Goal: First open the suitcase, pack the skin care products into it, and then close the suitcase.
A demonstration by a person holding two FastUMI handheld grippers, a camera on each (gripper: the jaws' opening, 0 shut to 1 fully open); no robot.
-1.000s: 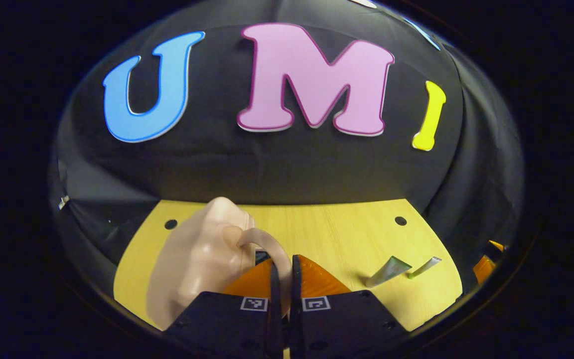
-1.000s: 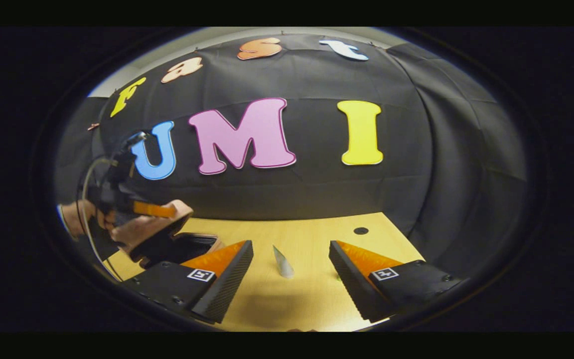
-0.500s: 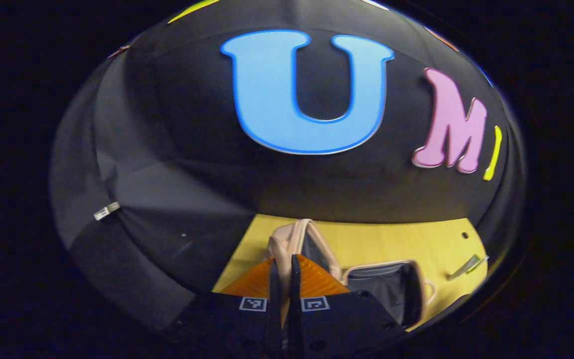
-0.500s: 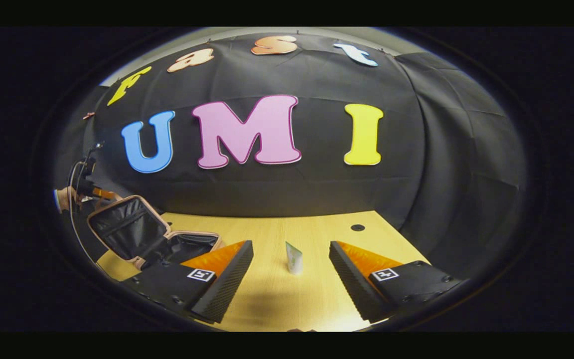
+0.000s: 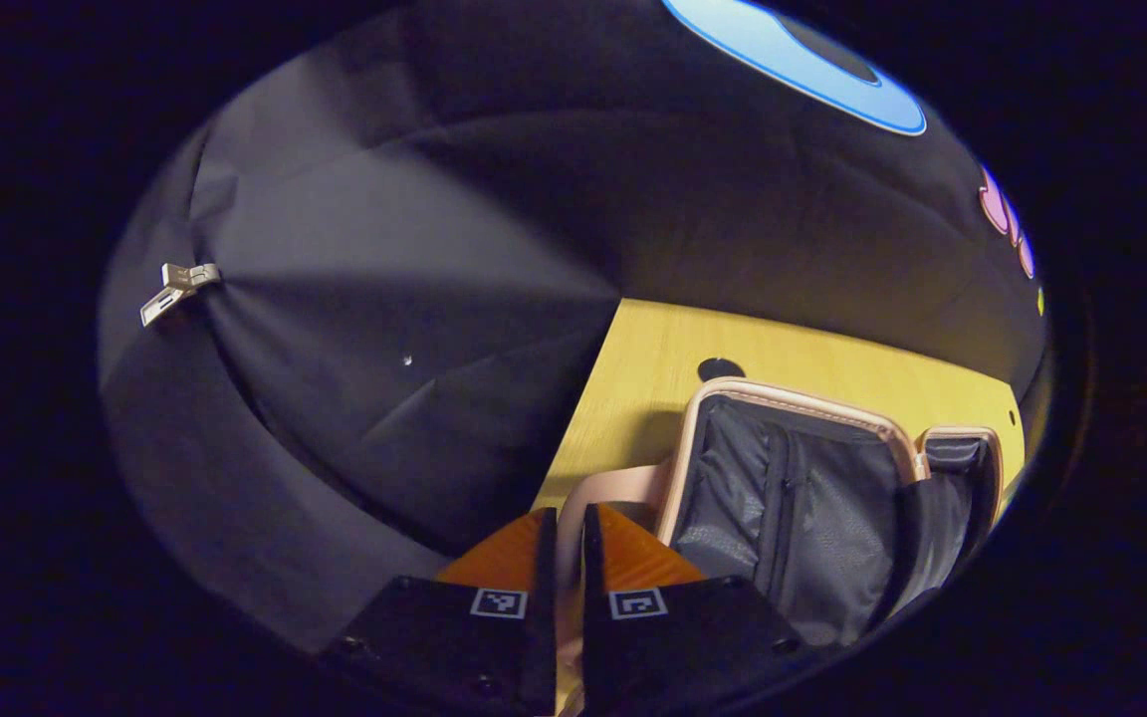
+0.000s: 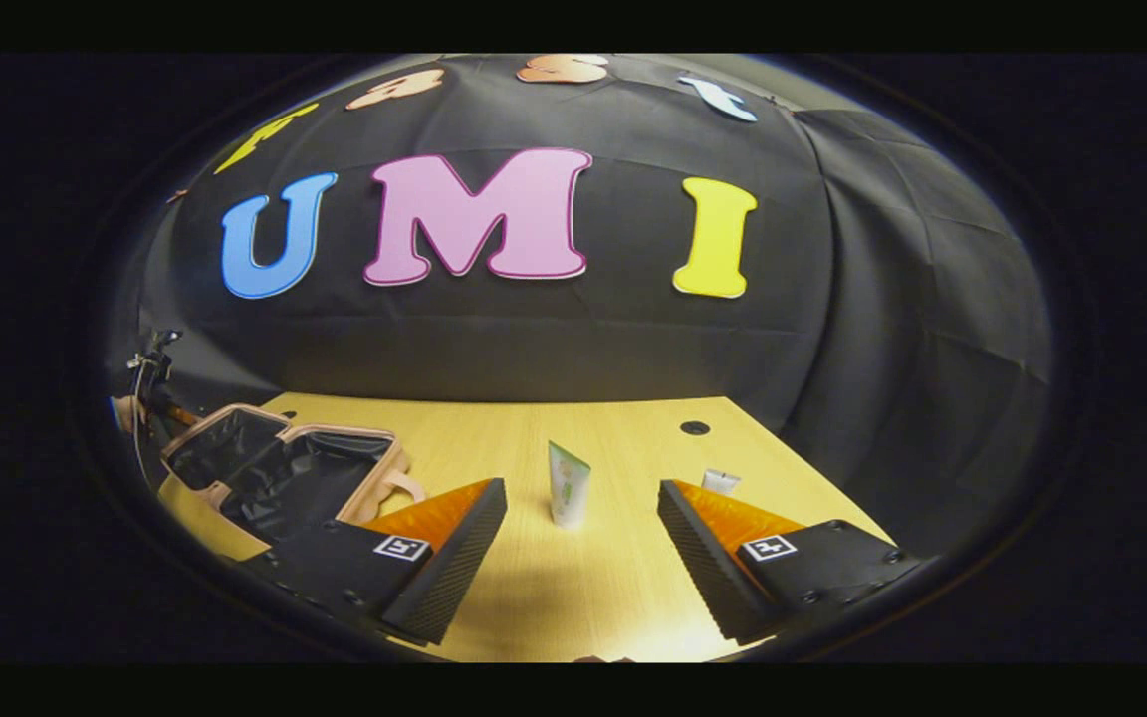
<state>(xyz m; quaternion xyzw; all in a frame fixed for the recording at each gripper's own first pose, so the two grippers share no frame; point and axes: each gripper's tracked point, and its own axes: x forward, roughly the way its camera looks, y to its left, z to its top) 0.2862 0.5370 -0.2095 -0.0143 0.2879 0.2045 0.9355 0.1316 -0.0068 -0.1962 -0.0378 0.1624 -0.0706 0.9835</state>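
Since before, suitcase (image 6: 280,468) lid swung flat open. Left gripper (image 5: 564,558) jaws pinch its handle; release gently. Right gripper (image 6: 581,543) jaws gape: centre on tube (image 6: 567,485).

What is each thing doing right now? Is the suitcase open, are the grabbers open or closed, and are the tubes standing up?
Suitcase: open, both halves spread out on the table, dark lining showing.
Left gripper: shut on the suitcase handle.
Right gripper: open, holding nothing.
Green-and-white tube: standing upright on the table, between the right gripper's fingers but untouched.
White tube: on the table, partly hidden behind a finger.
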